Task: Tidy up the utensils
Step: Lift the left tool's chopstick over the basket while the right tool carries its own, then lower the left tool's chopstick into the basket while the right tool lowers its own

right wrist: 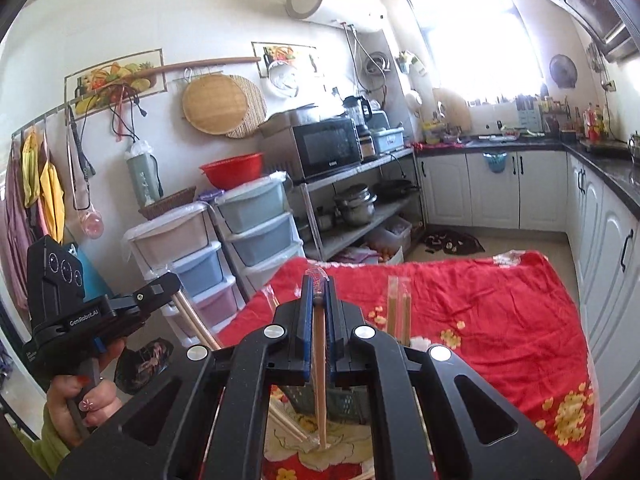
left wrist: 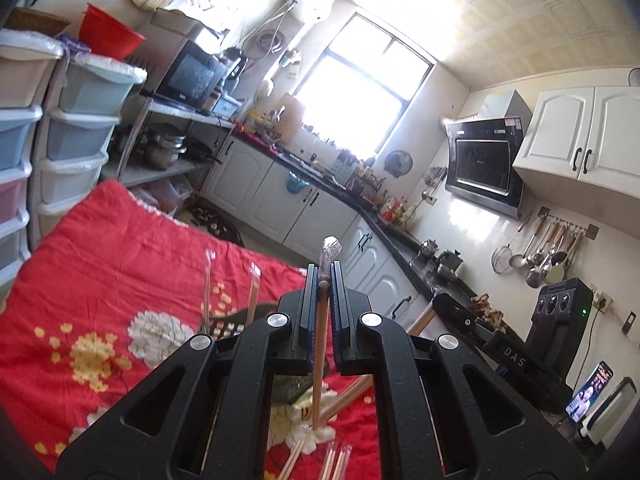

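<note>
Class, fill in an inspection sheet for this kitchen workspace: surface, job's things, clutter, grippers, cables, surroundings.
Surface: red floral cloth covering the work area.
Job's things: wrapped chopsticks in each gripper; more wrapped pairs stand in a dark slotted basket; others lie loose on the cloth.
Clutter: nothing seen beyond the loose chopsticks.
Grippers: left gripper shut on chopsticks; right gripper shut on chopsticks.
Cables: cords hang on the wall, off the surface.
Surroundings: drawer towers, microwave, white cabinets, bright window.
</note>
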A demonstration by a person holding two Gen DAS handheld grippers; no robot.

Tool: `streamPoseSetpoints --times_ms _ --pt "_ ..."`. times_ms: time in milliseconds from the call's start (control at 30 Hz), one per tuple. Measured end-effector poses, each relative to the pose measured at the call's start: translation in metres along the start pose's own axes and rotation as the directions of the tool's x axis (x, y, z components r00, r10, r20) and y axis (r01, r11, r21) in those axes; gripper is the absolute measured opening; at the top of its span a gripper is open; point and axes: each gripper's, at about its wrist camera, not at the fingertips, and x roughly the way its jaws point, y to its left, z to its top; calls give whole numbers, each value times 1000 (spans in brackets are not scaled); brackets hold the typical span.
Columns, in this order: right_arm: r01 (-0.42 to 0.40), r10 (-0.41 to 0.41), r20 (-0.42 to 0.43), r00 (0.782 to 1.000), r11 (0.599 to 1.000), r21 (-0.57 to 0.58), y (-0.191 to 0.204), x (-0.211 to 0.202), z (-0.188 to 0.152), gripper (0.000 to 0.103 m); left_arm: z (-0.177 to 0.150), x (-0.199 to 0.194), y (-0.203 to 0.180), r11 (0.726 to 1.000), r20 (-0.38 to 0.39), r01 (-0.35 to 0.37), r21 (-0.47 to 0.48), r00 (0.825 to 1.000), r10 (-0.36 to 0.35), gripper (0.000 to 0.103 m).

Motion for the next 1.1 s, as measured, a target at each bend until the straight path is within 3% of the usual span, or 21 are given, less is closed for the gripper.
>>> streamPoseSetpoints --times_ms 633,1100 --pt "-3 8 117 993 999 -44 17 7 55 6 56 -9 -13 997 139 -47 55 989 39 3" --pt "16 -9 138 990 998 -55 16 26 69 6 66 2 -10 985 194 -137 102 974 116 3"
